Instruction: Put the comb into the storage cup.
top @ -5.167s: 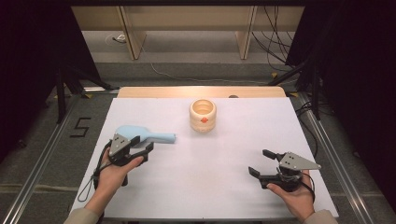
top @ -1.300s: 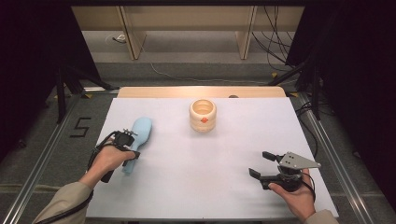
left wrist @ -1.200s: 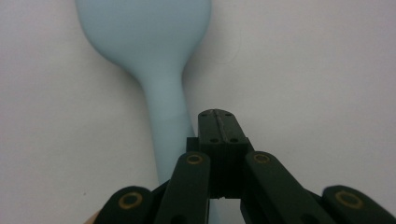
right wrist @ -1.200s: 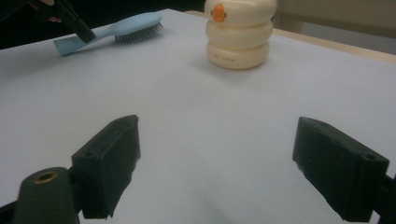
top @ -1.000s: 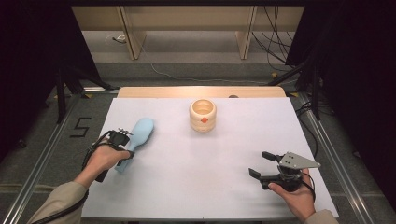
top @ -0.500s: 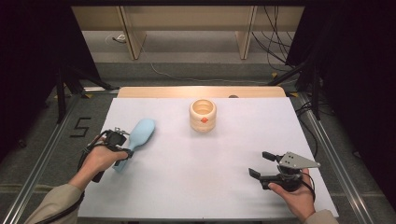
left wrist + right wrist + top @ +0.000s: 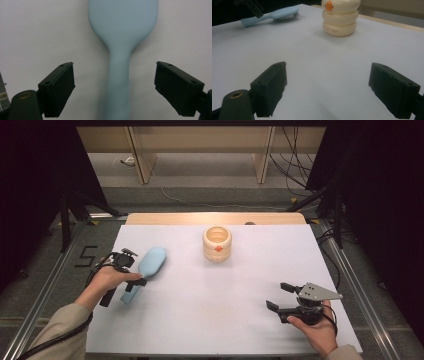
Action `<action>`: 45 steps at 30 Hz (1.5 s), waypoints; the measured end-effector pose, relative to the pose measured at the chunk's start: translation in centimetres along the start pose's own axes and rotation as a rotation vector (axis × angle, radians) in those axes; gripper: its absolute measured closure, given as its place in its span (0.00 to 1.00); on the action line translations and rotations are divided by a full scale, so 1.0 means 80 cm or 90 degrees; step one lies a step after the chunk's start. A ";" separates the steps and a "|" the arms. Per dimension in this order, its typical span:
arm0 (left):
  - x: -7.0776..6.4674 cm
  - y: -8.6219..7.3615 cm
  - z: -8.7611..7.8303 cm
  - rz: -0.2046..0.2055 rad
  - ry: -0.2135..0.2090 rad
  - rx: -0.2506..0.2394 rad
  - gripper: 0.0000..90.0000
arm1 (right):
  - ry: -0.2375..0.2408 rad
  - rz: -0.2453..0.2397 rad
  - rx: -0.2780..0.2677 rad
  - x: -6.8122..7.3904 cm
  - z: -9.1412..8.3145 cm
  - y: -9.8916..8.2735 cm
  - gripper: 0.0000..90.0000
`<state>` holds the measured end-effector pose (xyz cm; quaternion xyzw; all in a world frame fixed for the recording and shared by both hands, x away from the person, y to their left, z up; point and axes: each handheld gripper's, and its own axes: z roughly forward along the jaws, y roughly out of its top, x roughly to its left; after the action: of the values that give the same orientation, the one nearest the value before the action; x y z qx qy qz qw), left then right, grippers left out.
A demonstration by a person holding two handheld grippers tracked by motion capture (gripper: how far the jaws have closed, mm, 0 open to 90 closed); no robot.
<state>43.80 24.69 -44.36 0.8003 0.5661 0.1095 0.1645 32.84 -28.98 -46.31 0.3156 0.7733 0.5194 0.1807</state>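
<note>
Left gripper (image 7: 131, 270) has just let go of the blue hairbrush (image 7: 145, 270); its jaws have just been opening, the handle lies between them untouched. Brush lies bristles down at 9 o'clock, turned from before, so placing looks done. Right gripper (image 7: 280, 296) idle, jaws apart, at 4 o'clock. White table (image 7: 225, 320), cream cup (image 7: 217, 243) at 12, dark room.

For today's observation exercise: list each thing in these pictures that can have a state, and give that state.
Blue hairbrush: lying bristles down on the white table, handle between the left gripper's jaws, not pressed.
Cream holder: upright, open on top, untouched.
Left gripper: open; jaws have just been opening.
Right gripper: open, nothing between its jaws.
</note>
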 end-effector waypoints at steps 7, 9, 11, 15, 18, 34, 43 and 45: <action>0.000 0.010 0.010 -0.002 -0.019 0.038 0.19 | -0.002 0.001 -0.002 0.000 -0.001 0.000 0.18; -0.001 0.012 0.012 -0.001 -0.016 0.042 0.19 | -0.001 0.001 -0.002 0.000 0.000 0.000 0.18; -0.001 0.014 0.014 0.000 -0.018 0.045 0.19 | -0.001 0.001 -0.002 0.000 -0.001 0.000 0.18; -0.001 0.015 0.017 0.011 -0.010 0.049 0.17 | -0.003 0.003 -0.001 0.000 0.000 0.000 0.18; 0.000 0.014 0.020 0.014 -0.010 0.056 0.11 | -0.003 0.002 -0.002 0.000 0.000 0.000 0.18; 0.005 0.016 0.026 0.031 -0.001 0.062 0.08 | -0.004 0.004 0.000 0.000 0.000 0.000 0.18; 0.009 0.020 0.028 0.010 0.002 0.069 0.18 | -0.004 0.003 0.000 0.000 0.000 0.000 0.18; 0.009 0.021 0.029 0.007 0.002 0.074 0.22 | -0.004 0.003 0.000 0.000 0.000 0.000 0.18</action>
<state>46.32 24.53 -45.85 0.8114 0.5674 0.0786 0.1167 32.85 -28.98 -46.32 0.3193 0.7721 0.5185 0.1819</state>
